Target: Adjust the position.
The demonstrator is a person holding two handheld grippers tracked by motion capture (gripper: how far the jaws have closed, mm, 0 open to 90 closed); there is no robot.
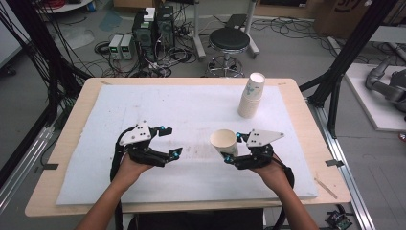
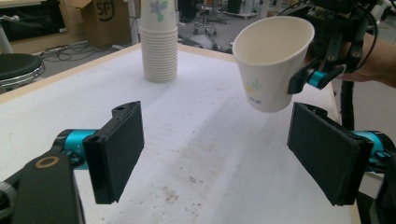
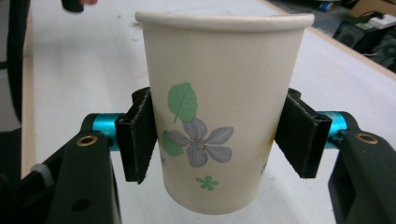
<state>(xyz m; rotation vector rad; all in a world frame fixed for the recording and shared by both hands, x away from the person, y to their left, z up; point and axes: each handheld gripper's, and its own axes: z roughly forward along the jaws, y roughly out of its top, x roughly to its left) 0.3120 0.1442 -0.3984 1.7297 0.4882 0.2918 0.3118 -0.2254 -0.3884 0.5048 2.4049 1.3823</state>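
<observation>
The top of your cup stack (image 2: 159, 42) is cut off by the frame edge in the left gripper view. Your right hand-held gripper (image 1: 233, 149) hides the held paper cup's (image 1: 224, 142) lower wall in the high view.

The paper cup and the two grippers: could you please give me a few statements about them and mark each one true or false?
1. The right gripper grips the paper cup by its sides. True.
2. The left gripper is shut on a cup. False: its jaws stand open with nothing between them.
3. The held cup has a flower and leaf print. True.
4. The stack of cups lies tipped over on the table. False: it stands upright near the far right of the white mat.
5. The held cup rests on the mat. False: the left gripper view shows it lifted and tilted.
</observation>
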